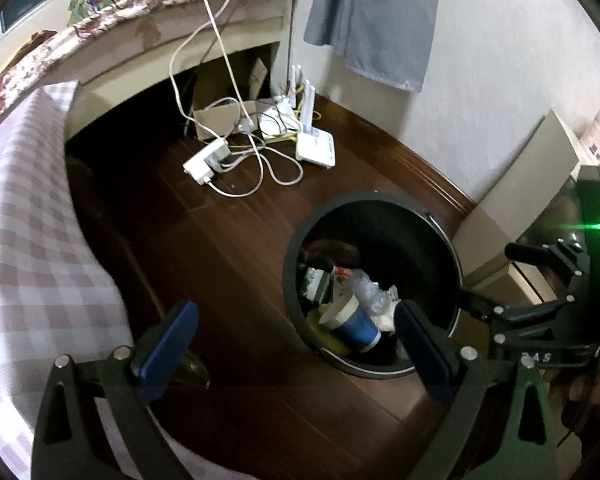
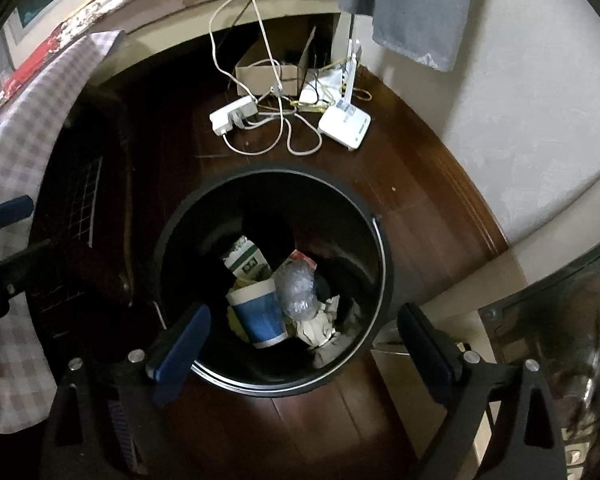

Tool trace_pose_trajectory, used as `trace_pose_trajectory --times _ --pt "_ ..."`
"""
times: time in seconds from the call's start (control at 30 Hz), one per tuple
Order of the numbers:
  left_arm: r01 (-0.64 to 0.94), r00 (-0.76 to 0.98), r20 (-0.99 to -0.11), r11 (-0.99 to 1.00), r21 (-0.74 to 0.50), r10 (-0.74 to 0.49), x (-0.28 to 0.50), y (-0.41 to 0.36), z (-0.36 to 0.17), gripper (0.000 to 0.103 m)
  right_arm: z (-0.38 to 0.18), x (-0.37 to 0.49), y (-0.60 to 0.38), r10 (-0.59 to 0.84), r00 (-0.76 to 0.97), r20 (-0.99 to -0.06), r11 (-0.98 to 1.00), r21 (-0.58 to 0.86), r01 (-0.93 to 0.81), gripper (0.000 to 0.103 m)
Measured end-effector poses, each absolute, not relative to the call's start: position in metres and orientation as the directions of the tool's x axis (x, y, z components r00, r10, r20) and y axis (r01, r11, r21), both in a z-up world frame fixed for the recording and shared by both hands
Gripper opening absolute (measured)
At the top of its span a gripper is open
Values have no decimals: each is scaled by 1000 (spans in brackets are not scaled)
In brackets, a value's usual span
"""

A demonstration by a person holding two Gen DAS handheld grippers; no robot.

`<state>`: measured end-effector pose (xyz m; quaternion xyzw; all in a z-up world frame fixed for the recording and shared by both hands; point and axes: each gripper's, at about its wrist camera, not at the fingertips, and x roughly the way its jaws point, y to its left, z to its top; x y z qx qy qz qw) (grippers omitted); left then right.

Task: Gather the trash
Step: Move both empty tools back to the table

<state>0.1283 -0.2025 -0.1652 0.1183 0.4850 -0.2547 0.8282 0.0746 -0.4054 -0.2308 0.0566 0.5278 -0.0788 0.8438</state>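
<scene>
A round black trash bin (image 2: 340, 216) stands on the dark wooden floor. Inside lie a blue and white paper cup (image 2: 260, 316), a crushed clear plastic bottle (image 2: 298, 288), a green and white carton (image 2: 246, 260) and crumpled paper (image 2: 316, 324). My right gripper (image 2: 304, 346) hangs above the bin's near rim, open, with nothing between its blue pads. My left gripper (image 1: 296, 348) is open and empty too, over the floor just left of the bin (image 1: 412, 248). The cup (image 1: 352, 324) and bottle (image 1: 370, 292) show in that view. The right gripper's black frame (image 1: 548, 300) stands at the bin's right side.
A white power strip (image 2: 232, 114) with looping cables, a white router (image 2: 346, 124) and a cardboard box (image 2: 268, 74) lie on the floor beyond the bin. A checked cloth (image 1: 32, 240) hangs at the left below a floral-covered bed. A grey cloth (image 1: 380, 20) hangs on the wall.
</scene>
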Motion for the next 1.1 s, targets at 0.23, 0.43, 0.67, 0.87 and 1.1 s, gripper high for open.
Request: trace_pose_trajectory --times 0.23,0.43,0.67,0.87,1.1 --pt "535 438 -834 843 -57 -335 121 -196 -145 99 -210 71 -395 -77 465 -882 979 21 201 101" --pt "495 488 -813 868 -42 -318 125 -183 -128 99 -189 74 -390 -64 504 -861 976 51 212 103" --pt "452 544 -782 891 -32 -304 124 -153 -109 99 -157 82 -371 -38 564 -825 974 96 206 103" --pt "381 603 -750 924 -29 -272 123 -107 -89 99 -133 89 -324 -37 599 -800 994 35 107 103" --pt "257 673 -714 966 -19 -193 124 -51 -73 99 -94 106 -283 -15 668 -744 1000 0 23 103"
